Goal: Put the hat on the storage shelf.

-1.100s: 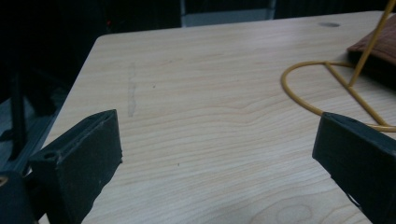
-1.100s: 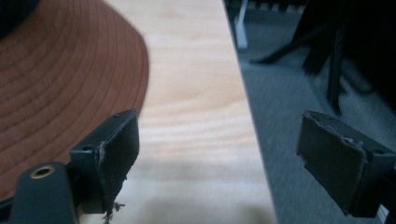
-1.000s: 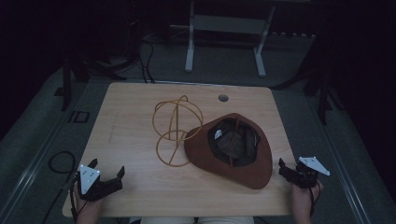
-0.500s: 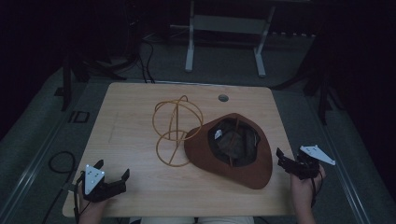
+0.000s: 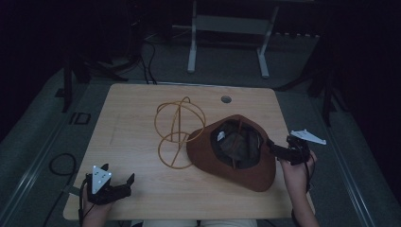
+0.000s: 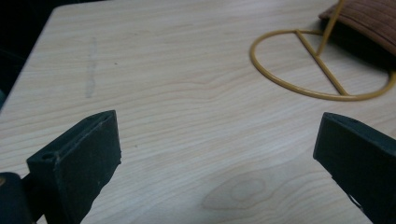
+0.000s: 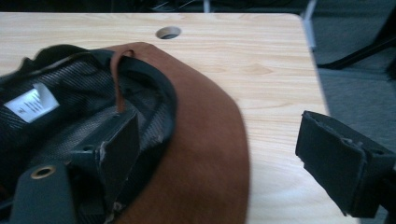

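Observation:
A brown hat (image 5: 246,172) lies upside down on the right half of the wooden table (image 5: 132,109), its dark lining and a white label (image 7: 30,105) facing up. A gold wire stand (image 5: 179,125) lies beside it on the left, touching its brim. My right gripper (image 5: 273,147) is open at the hat's right brim (image 7: 205,154); one jaw sits over the lining and the other over bare table. My left gripper (image 5: 119,173) rests open at the near left corner, nothing between its jaws (image 6: 210,140). Ahead of it lie the stand's base ring (image 6: 322,63) and the hat's edge (image 6: 364,18).
A round cable hole (image 5: 226,99) is in the table's far edge, also the hole (image 7: 168,32) beyond the hat. A white metal frame (image 5: 227,28) stands on the floor behind the table. A black cable (image 5: 61,163) loops on the floor at the left.
My right gripper has moved forward and left from the table's right edge to the hat's brim. The left gripper has barely shifted.

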